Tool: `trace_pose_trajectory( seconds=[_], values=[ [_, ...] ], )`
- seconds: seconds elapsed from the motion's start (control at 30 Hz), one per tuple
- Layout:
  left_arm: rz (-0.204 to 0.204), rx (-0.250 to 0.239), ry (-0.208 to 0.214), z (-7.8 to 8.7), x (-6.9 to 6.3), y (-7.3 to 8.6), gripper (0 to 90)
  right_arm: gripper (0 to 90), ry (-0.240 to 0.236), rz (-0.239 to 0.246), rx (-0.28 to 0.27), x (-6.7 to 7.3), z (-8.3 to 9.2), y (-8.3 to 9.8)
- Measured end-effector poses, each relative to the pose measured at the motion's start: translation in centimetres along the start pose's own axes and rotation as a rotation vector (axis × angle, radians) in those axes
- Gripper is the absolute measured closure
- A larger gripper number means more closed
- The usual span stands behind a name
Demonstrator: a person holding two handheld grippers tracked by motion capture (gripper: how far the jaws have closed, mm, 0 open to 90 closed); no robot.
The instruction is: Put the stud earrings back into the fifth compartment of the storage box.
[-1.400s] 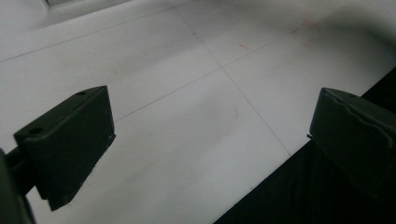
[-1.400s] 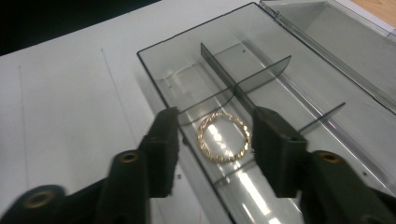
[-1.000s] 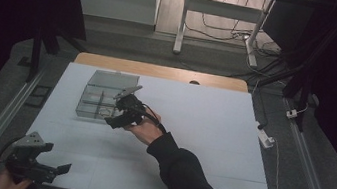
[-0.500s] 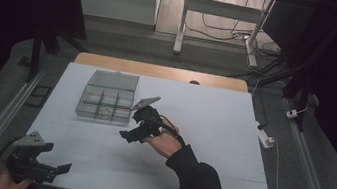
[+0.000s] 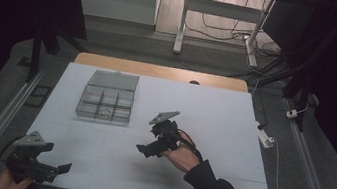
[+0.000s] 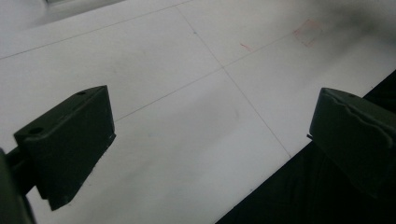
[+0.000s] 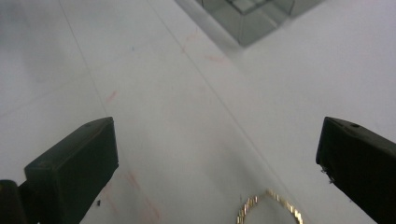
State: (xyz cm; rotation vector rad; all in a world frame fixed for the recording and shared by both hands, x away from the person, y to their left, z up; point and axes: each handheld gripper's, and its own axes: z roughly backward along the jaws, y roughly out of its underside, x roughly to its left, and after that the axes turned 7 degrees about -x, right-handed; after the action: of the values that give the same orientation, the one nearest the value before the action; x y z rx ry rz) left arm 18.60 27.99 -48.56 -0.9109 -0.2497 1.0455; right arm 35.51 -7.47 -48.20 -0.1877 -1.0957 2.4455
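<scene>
A clear plastic box (image 5: pixel 107 96) with several compartments and its lid laid back stands at the table's back left; a thin dark loop (image 5: pixel 103 112) lies in one front compartment. My right gripper (image 5: pixel 147 148) hovers mid-table, right of and nearer than the box, jaws open wide. In the right gripper view a gold chain loop (image 7: pixel 270 208) lies on the white table between and just before the open right gripper (image 7: pixel 217 140), and the box corner (image 7: pixel 247 18) is farther off. My left gripper (image 5: pixel 60 167) is held at the front left edge, open and holding nothing (image 6: pixel 212 112).
The white table surface (image 5: pixel 214 111) has faint grid lines and red marks. Its front edge (image 6: pixel 280 163) runs just under the left gripper. A white power strip (image 5: pixel 265 138) with a cable hangs off the right side. Metal rails flank the table.
My right gripper has drawn away from the box, moving right and toward the person, and now points down at the table. The left gripper has stayed in place.
</scene>
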Motion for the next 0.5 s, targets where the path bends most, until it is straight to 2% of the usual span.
trace_pose_trajectory(
  seconds=[0.17, 0.27, 0.4, 0.5],
  values=[
    [-0.002, 0.0, 0.001, 0.0, 0.0, 0.0, 0.4, 0.0, 0.018, -0.024, 0.024, -0.2, 0.5, 1.8],
    [-0.004, 0.0, 0.001, 0.0, 0.0, 0.0, 0.4, 0.0, 0.017, -0.022, 0.041, -0.1, 0.5, 2.7],
    [-0.006, -0.001, 0.002, 0.0, 0.0, -0.1, 0.4, 0.0, 0.008, -0.002, 0.069, 0.1, 0.0, 3.7],
    [-0.008, -0.001, 0.003, 0.0, -0.1, -0.1, 0.4, 0.0, -0.013, -0.012, 0.092, 0.2, -0.7, 4.3]
  ],
)
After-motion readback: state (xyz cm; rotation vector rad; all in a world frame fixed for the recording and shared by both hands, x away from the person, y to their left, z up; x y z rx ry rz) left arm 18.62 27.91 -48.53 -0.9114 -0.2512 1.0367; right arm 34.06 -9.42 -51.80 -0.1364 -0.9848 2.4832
